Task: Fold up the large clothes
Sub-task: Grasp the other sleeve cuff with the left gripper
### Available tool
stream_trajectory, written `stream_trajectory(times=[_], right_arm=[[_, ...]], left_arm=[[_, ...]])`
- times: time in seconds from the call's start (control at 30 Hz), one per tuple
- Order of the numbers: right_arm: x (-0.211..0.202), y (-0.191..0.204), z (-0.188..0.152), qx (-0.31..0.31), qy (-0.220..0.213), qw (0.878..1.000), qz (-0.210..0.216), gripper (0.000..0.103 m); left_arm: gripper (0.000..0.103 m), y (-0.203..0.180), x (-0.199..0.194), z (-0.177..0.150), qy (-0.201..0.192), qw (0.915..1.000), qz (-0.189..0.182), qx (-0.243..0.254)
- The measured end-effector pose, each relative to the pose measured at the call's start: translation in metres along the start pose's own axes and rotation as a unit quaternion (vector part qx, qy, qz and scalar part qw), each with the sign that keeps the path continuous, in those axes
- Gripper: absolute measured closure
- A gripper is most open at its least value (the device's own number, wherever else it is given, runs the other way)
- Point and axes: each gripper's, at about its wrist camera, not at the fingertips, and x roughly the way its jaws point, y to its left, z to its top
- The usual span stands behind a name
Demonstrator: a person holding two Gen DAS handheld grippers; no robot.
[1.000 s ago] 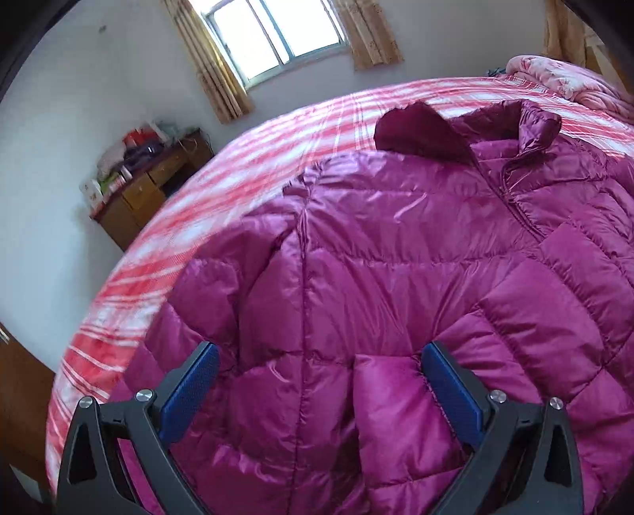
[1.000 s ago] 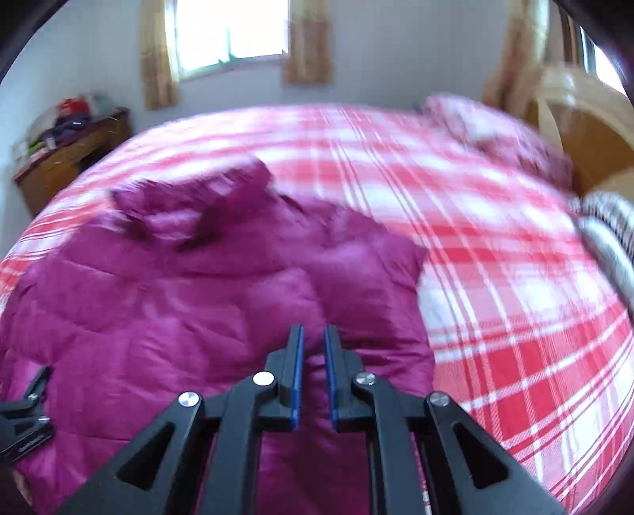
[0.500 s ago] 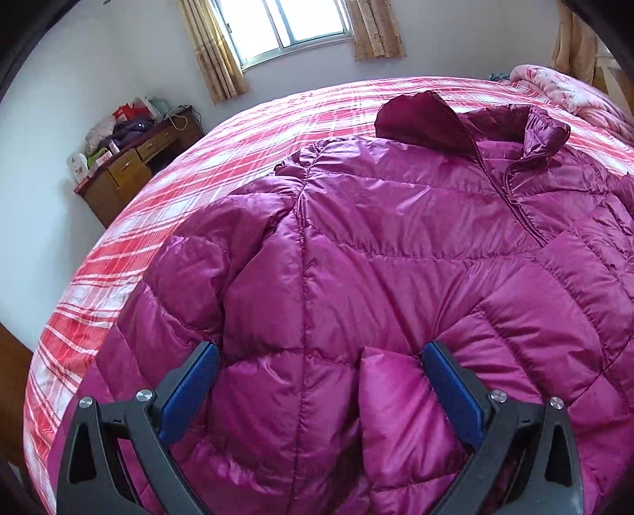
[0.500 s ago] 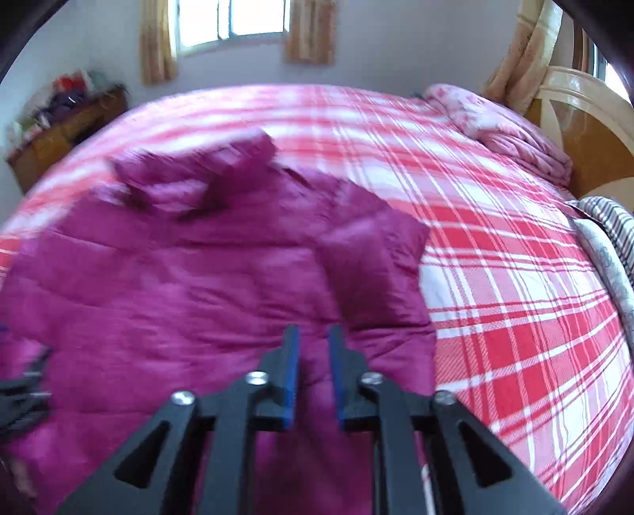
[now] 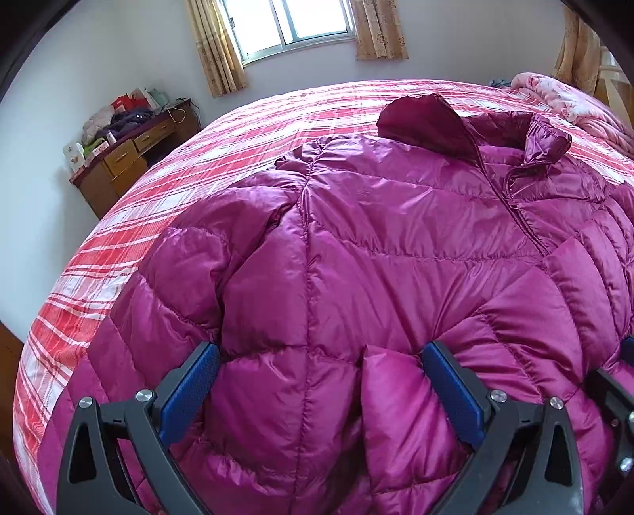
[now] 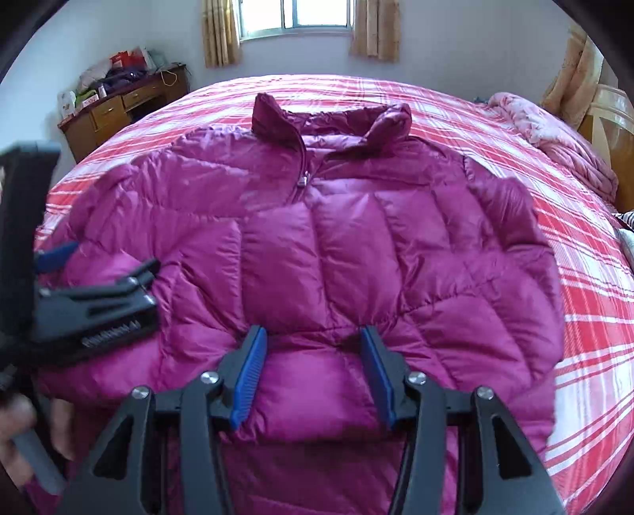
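A large magenta puffer jacket (image 6: 356, 237) lies front up on the bed, collar toward the window; it also fills the left wrist view (image 5: 396, 257). My left gripper (image 5: 321, 364) is open, its jaws spread over the jacket's lower left part near the sleeve. It also shows at the left edge of the right wrist view (image 6: 99, 273). My right gripper (image 6: 313, 352) is open, its jaws astride a puffed panel at the jacket's lower middle. Neither gripper holds anything.
The bed has a red and white plaid cover (image 6: 594, 277). A pink quilt (image 6: 554, 146) lies at the far right by a wooden headboard (image 6: 610, 130). A cluttered wooden desk (image 5: 130, 154) stands at the left wall under a curtained window (image 5: 297, 23).
My right gripper has opened from shut and swung left to face the jacket's middle. My left gripper stayed open and tilted slightly, showing more of the jacket's left sleeve.
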Motion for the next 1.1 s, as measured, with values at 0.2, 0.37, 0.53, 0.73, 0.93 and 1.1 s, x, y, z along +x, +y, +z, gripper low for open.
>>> stream_trajectory(times=[0.2, 0.37, 0.53, 0.73, 0.93, 1.1], right_arm=[[0.002, 0.004, -0.001, -0.01, -0.002, 1.0, -0.014, 0.05], [0.0, 0.01, -0.003, -0.013, -0.006, 1.0, -0.021, 0.049], [0.0, 0.011, -0.002, -0.021, -0.004, 0.999, -0.029, 0.049], [-0.027, 0.017, 0.001, -0.007, -0.039, 0.999, -0.006, 0.05], [-0.001, 0.037, -0.007, -0.035, -0.012, 0.999, 0.003, 0.049], [0.0, 0.034, -0.008, -0.035, -0.014, 0.999, 0.005, 0.048]], left_arm=[[0.001, 0.0, 0.0, 0.0, 0.0, 1.0, 0.0, 0.0], [0.001, 0.0, 0.0, 0.0, 0.0, 1.0, 0.001, 0.001], [0.001, 0.0, 0.0, 0.0, -0.001, 1.0, 0.002, 0.001], [0.001, 0.0, 0.0, 0.0, -0.001, 1.0, 0.001, 0.0], [0.001, 0.02, -0.007, -0.001, 0.001, 0.9994, -0.028, -0.022], [0.001, 0.061, -0.044, -0.011, -0.048, 0.9988, 0.001, 0.0]])
